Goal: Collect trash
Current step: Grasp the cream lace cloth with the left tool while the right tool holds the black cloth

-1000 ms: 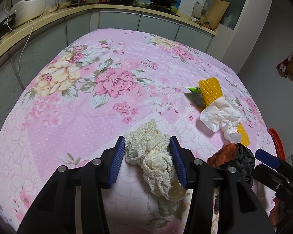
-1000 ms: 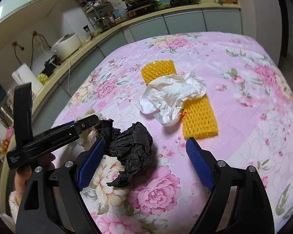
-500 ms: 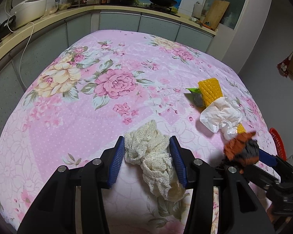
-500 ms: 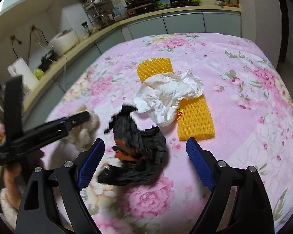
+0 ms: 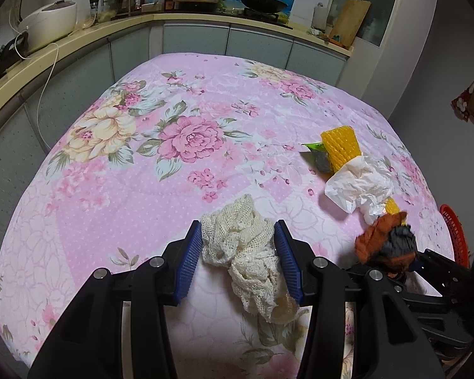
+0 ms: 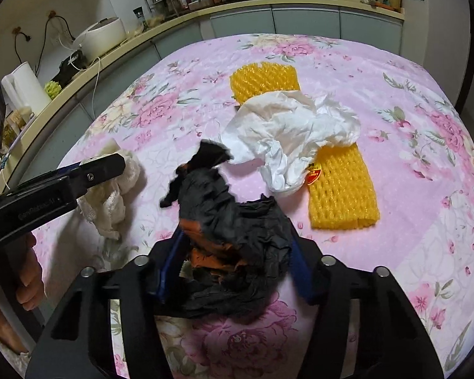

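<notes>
My left gripper (image 5: 238, 252) is shut on a cream foam net (image 5: 246, 252), held just above the floral tablecloth (image 5: 142, 189); the net also shows in the right wrist view (image 6: 110, 195). My right gripper (image 6: 233, 265) is shut on a crumpled black and orange bag (image 6: 233, 230), also seen in the left wrist view (image 5: 385, 243). A crumpled white tissue (image 6: 290, 139) lies over a yellow foam net (image 6: 341, 189). A green wrapper (image 5: 316, 154) lies beside the yellow net (image 5: 341, 148).
A red basket (image 5: 455, 237) stands past the table's right edge. A kitchen counter (image 5: 79, 41) with a rice cooker (image 5: 47, 22), stove and pans curves behind the table. The left gripper's body (image 6: 47, 195) sits close to the left of the right gripper.
My right gripper has closed on the black and orange bag and lifted it off the cloth. My left gripper still holds the cream net in about the same place.
</notes>
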`<state>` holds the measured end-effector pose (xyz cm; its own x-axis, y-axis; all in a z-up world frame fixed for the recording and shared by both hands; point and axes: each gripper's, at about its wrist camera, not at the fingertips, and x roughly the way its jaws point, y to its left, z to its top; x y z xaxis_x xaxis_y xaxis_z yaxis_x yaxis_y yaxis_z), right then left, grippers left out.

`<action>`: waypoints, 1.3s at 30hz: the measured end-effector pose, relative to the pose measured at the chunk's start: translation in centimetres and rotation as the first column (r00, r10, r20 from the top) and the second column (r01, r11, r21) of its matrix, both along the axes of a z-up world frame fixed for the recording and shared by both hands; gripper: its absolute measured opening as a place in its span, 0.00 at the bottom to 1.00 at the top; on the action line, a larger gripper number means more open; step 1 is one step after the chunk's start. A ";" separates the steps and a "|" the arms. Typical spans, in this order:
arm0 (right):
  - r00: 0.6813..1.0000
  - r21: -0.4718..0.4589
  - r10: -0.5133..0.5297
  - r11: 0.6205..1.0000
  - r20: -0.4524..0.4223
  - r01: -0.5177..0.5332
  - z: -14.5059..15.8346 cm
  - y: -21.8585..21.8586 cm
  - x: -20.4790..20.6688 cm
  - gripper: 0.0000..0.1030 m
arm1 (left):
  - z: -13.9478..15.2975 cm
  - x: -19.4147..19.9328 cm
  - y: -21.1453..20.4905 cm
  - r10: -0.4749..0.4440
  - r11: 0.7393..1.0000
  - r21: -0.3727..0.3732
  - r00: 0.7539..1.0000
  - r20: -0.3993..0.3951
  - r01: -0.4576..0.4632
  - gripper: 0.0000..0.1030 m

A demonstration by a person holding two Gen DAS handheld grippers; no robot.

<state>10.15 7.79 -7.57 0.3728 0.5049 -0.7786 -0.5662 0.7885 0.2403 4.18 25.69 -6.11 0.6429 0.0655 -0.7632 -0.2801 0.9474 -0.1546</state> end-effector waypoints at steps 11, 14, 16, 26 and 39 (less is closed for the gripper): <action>0.997 0.059 -0.060 0.997 0.056 0.057 3.2 -3.4 -0.2 0.45 | 1.7 0.3 -1.8 -0.034 0.999 0.037 0.999 0.029 0.033 0.44; 0.991 0.075 -0.106 0.992 0.085 0.100 4.4 -5.1 0.3 0.45 | 2.5 0.7 -2.5 -0.054 0.997 0.051 0.997 0.047 0.051 0.44; 0.985 0.085 -0.138 0.988 0.101 0.130 5.1 -6.3 0.8 0.45 | 3.0 1.0 -3.1 -0.068 0.996 0.060 0.996 0.059 0.065 0.44; 0.952 0.160 -0.251 0.961 0.173 0.225 8.8 -11.4 1.6 0.45 | 5.6 2.2 -5.9 -0.131 0.988 0.101 0.985 0.115 0.120 0.44; 0.911 0.201 -0.354 0.928 0.211 0.314 11.0 -16.0 2.7 0.45 | 8.5 5.3 -10.5 -0.260 0.962 0.134 0.949 0.176 0.239 0.44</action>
